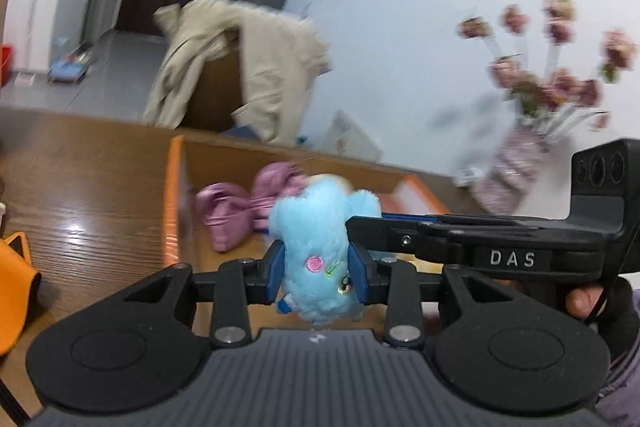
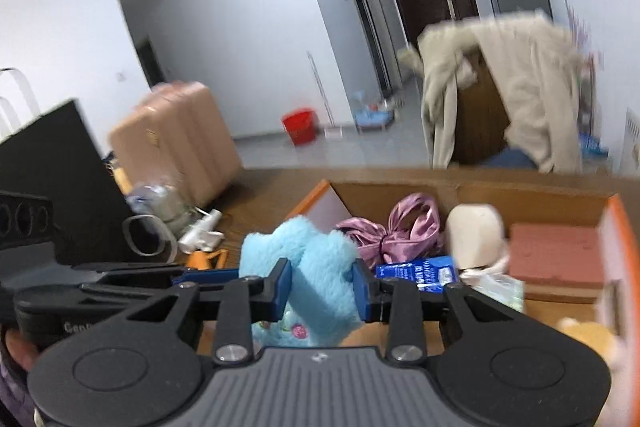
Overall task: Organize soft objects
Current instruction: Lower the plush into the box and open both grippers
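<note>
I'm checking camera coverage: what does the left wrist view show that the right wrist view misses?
Only the left wrist view shows the vase of pink flowers. Only the right wrist view shows the pink suitcase, red bucket, blue packet and cream object in the box. Both show the blue plush toy clamped by both grippers, left gripper and right gripper, the purple satin bow, the cardboard box and the beige coat.
</note>
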